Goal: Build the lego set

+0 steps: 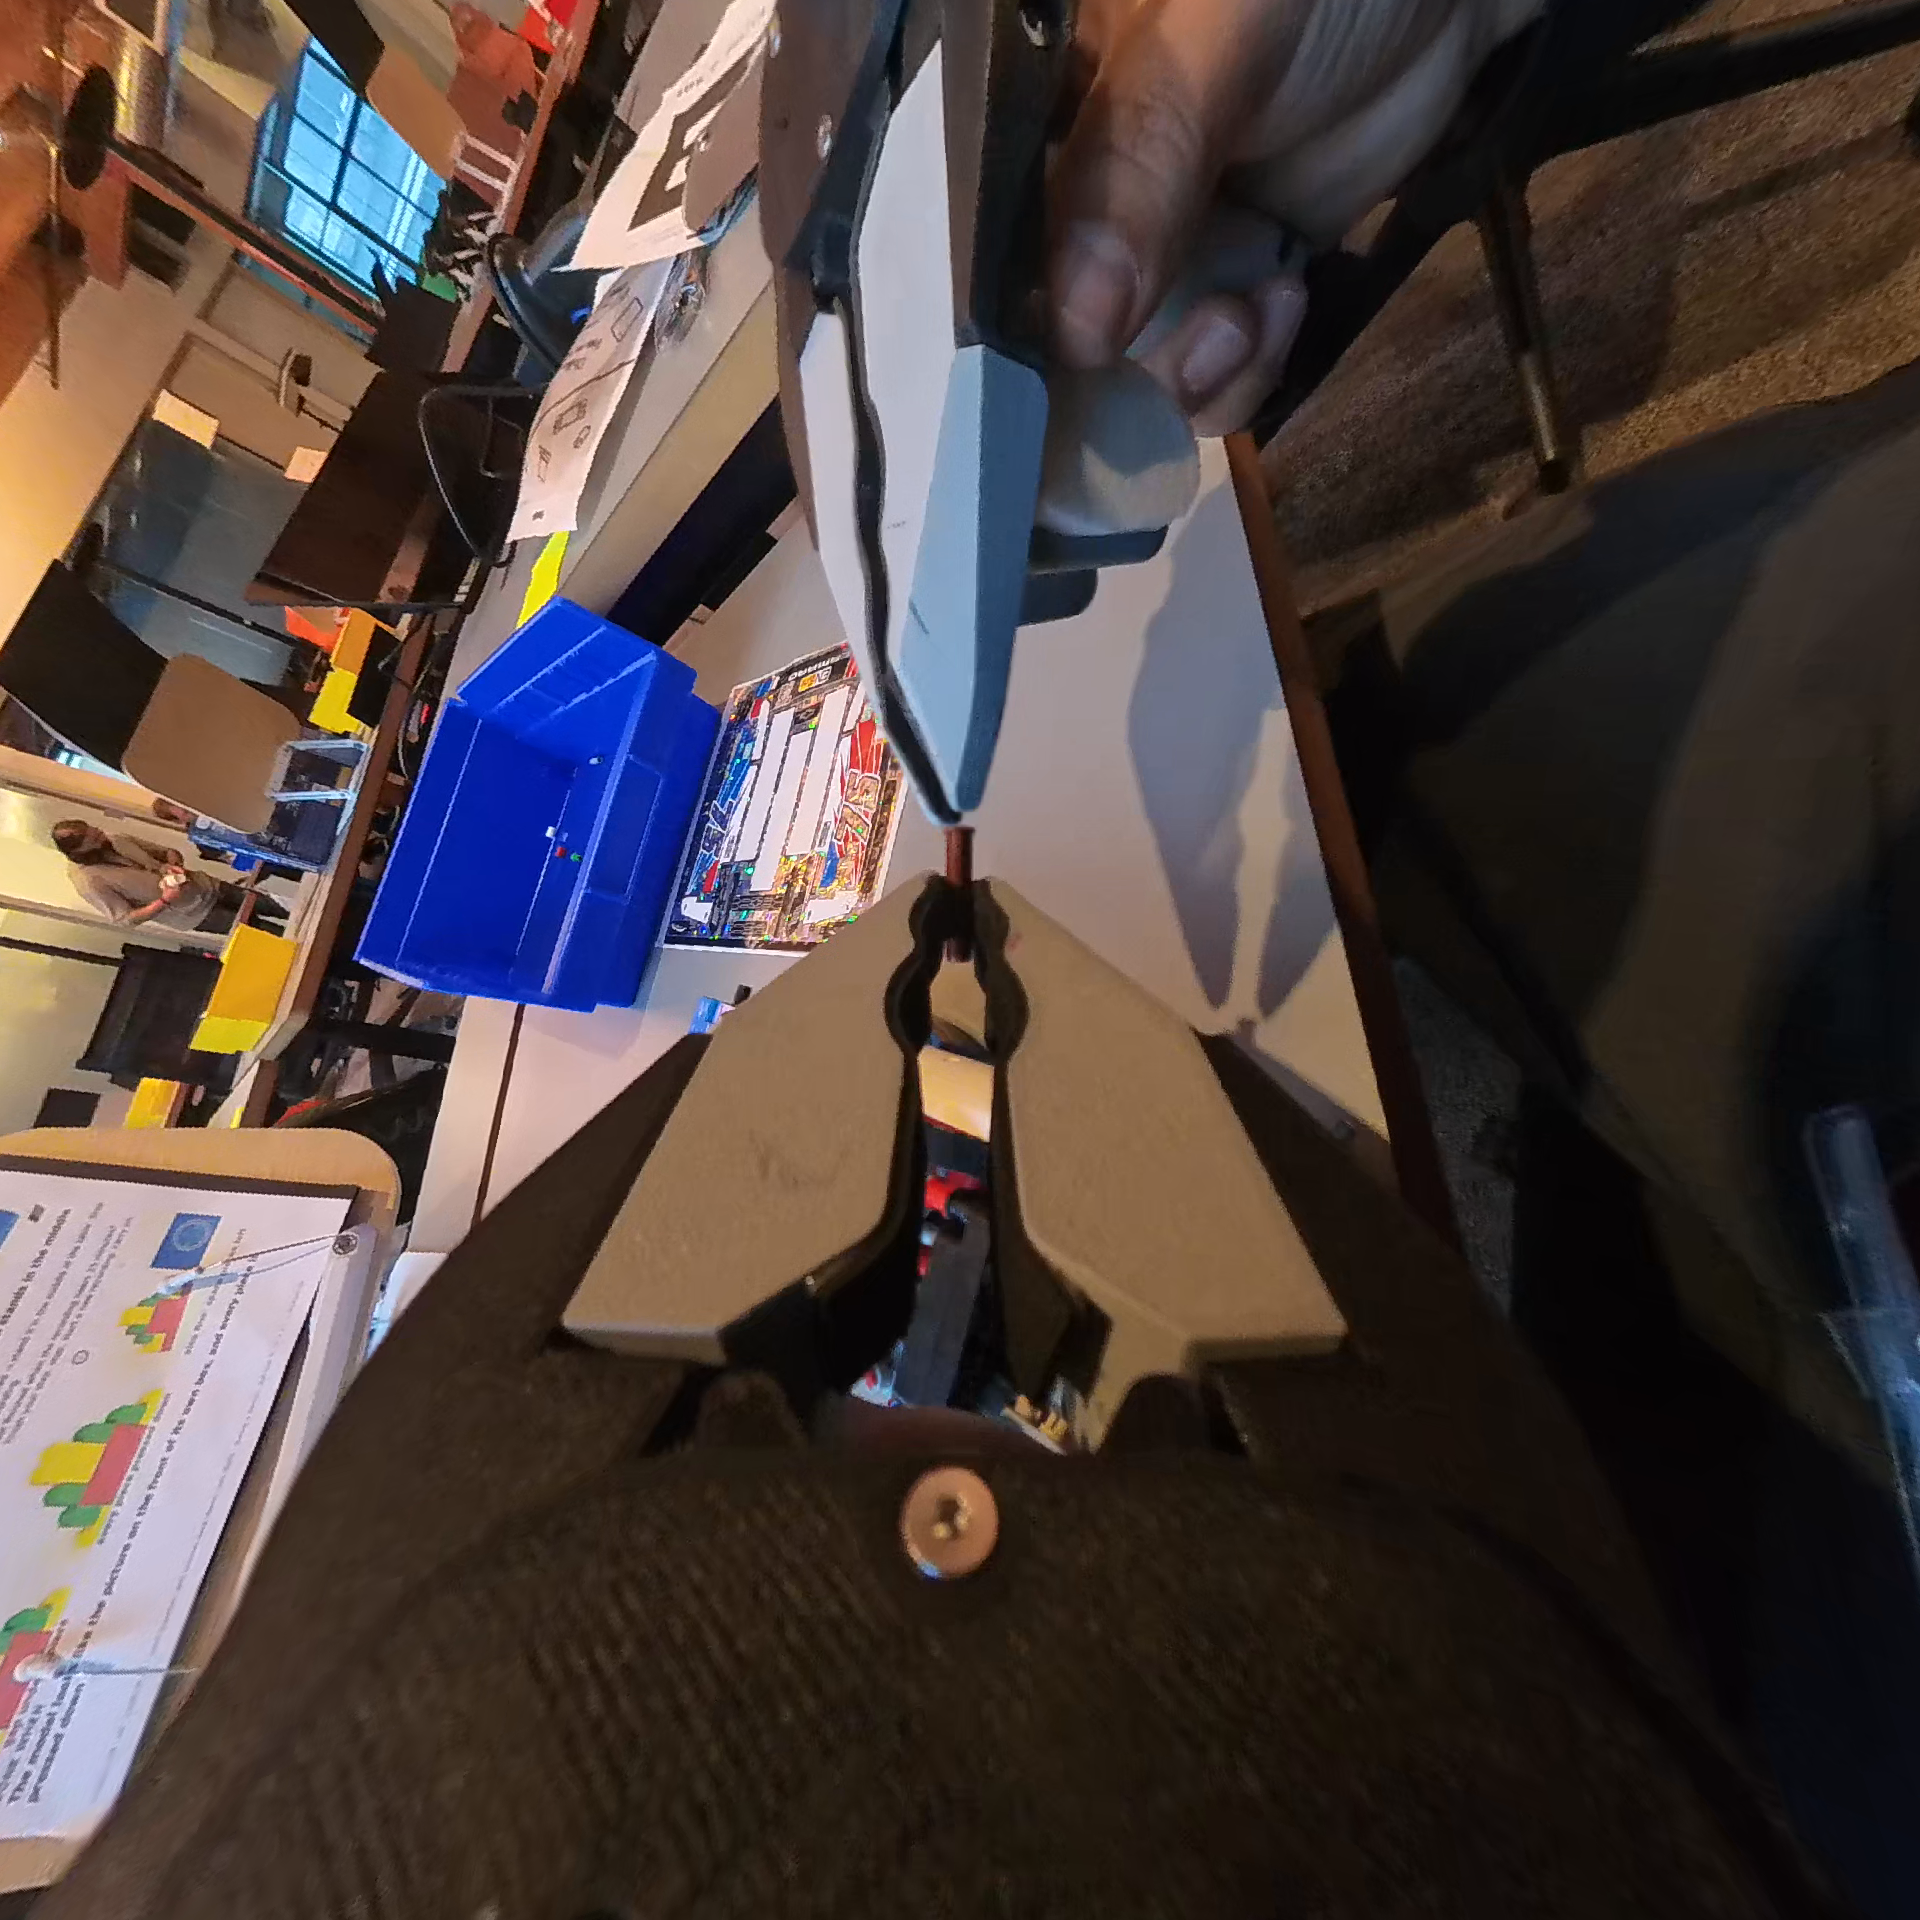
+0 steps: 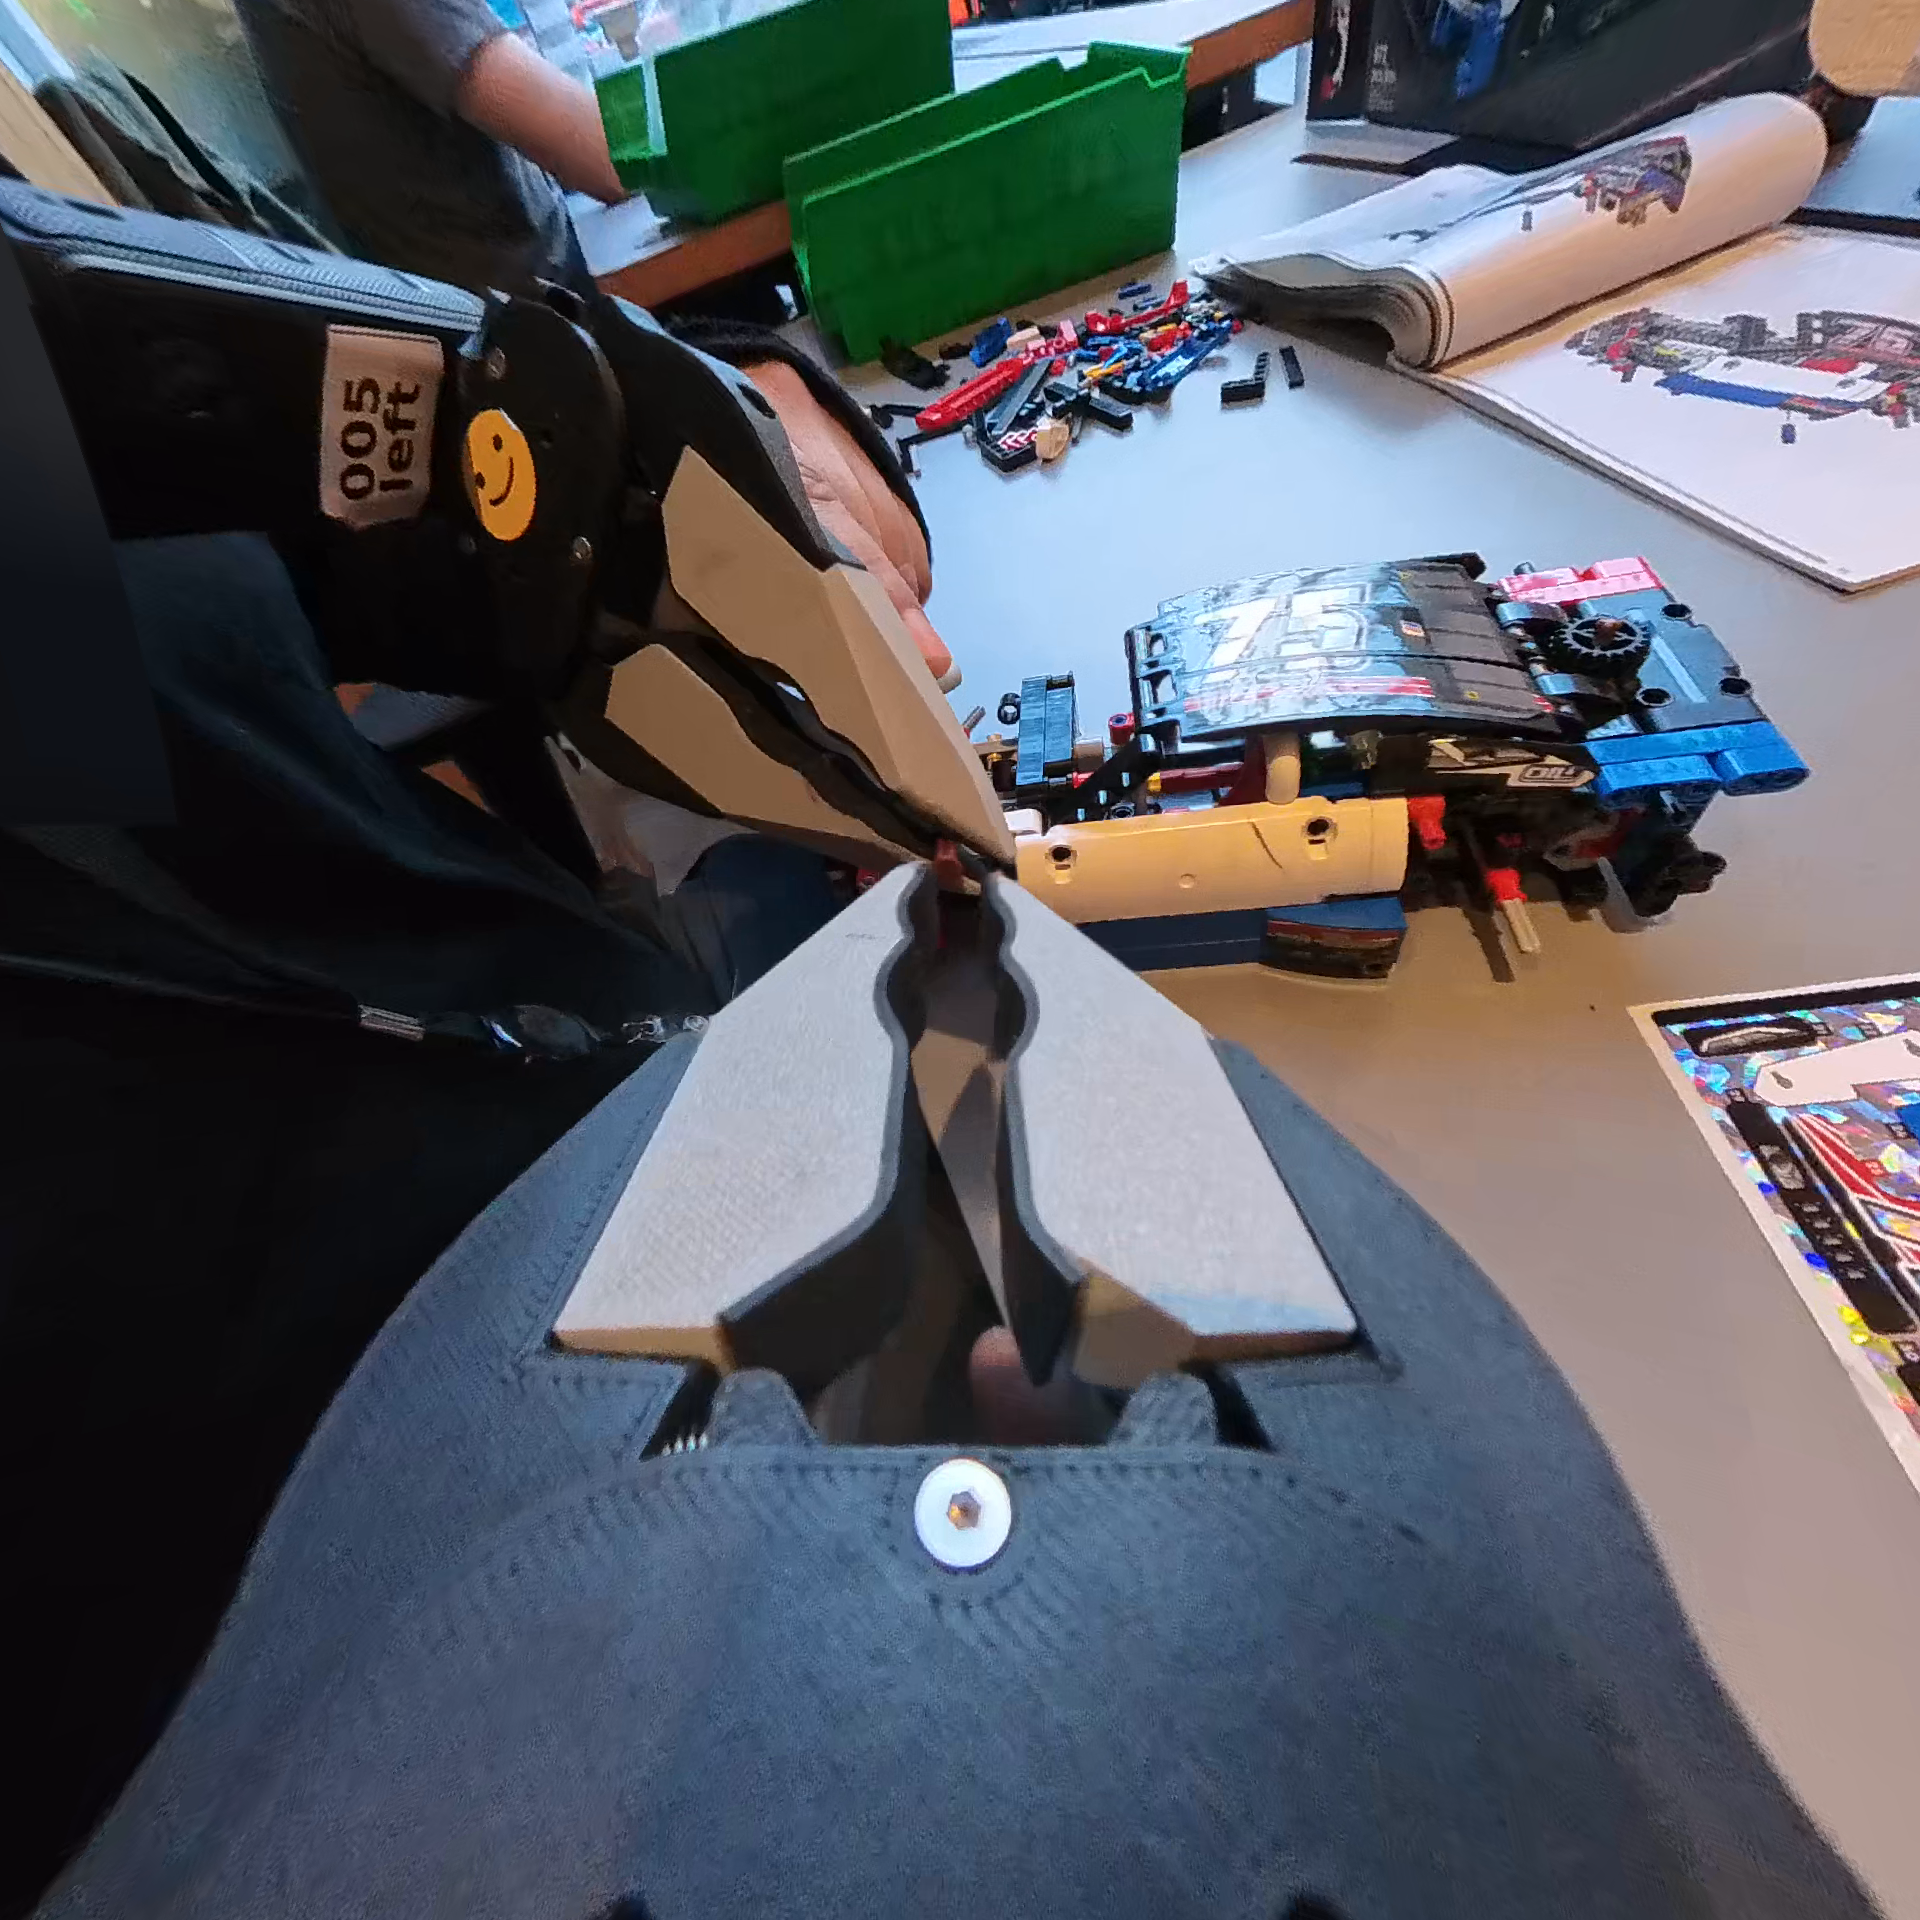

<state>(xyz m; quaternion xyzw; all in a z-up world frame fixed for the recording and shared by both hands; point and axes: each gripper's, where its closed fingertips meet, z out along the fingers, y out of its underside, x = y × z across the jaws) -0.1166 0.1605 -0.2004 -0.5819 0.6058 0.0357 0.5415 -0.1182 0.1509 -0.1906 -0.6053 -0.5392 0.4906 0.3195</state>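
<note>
A small dark red Lego pin (image 1: 957,871) is pinched at the tip of my left gripper (image 1: 957,896), which is shut on it. My right gripper (image 1: 951,812) comes in from above, tip to tip with the left. In the right wrist view my right gripper (image 2: 951,891) is shut on the same red pin (image 2: 948,860), and my left gripper (image 2: 985,844) meets it from the left. Both hold the pin in the air above the table's near edge. The part-built Lego car (image 2: 1403,748) lies on the table just behind the tips.
A pile of loose Lego pieces (image 2: 1091,364) lies before two green bins (image 2: 987,208). An open instruction booklet (image 2: 1662,343) is at the back right. A shiny sticker sheet (image 2: 1818,1143) lies at the right. A blue bin (image 1: 540,831) stands on the grey table (image 1: 1122,675). My left and right fingertips are right by each other.
</note>
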